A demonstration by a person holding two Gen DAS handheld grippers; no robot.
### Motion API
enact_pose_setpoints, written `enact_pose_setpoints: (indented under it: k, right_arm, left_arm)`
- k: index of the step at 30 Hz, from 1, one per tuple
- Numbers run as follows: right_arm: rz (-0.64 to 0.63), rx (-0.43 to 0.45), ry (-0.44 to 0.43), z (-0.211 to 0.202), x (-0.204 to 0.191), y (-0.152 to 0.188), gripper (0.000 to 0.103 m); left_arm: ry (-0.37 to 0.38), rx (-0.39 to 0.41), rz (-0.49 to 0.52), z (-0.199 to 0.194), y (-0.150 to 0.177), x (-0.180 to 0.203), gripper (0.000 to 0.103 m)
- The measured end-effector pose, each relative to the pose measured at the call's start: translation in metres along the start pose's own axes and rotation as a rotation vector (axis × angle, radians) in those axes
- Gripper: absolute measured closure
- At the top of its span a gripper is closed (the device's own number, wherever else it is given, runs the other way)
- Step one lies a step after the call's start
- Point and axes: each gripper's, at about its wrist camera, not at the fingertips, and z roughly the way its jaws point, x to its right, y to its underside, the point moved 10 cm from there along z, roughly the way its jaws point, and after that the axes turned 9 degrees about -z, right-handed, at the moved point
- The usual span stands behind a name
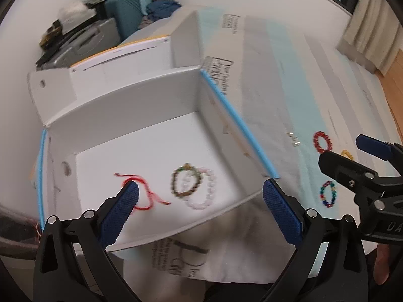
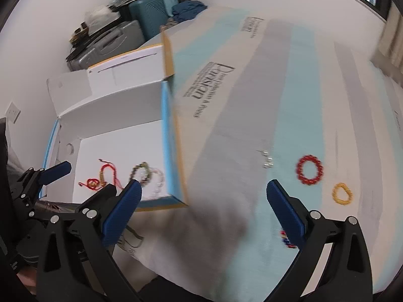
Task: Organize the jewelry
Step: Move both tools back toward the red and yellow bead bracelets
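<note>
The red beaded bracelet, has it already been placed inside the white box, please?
No, the red beaded bracelet lies on the bedcover, outside the white box.

Matt white cardboard box (image 1: 141,105), glossy red bead bracelet (image 2: 310,170), striped cloth bedcover (image 2: 289,88)

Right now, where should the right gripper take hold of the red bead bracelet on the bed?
Probably from above: the red bead bracelet lies flat on the bedsheet. Put one finger inside the ring, one outside, pinching its near arc. The right gripper is open.

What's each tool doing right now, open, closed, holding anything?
Left tool: open, empty, above the white box.
Right tool: open, empty, over the bedsheet.
</note>
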Motion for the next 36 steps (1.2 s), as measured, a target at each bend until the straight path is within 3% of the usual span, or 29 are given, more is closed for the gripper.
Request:
enact_pose_setpoints:
  k: [18, 36]
  right_arm:
    - [0.146, -0.011, 0.079, -0.015, 0.13, 0.049, 0.007]
    - [0.293, -0.122, 0.126, 0.057, 0.264, 0.097, 0.008]
  left_arm:
    - [0.068, -0.027, 0.138, 0.029, 0.011, 0.127, 0.006]
    - [0.094, -0.127, 0.241, 0.13, 0.002, 0.218, 0.006]
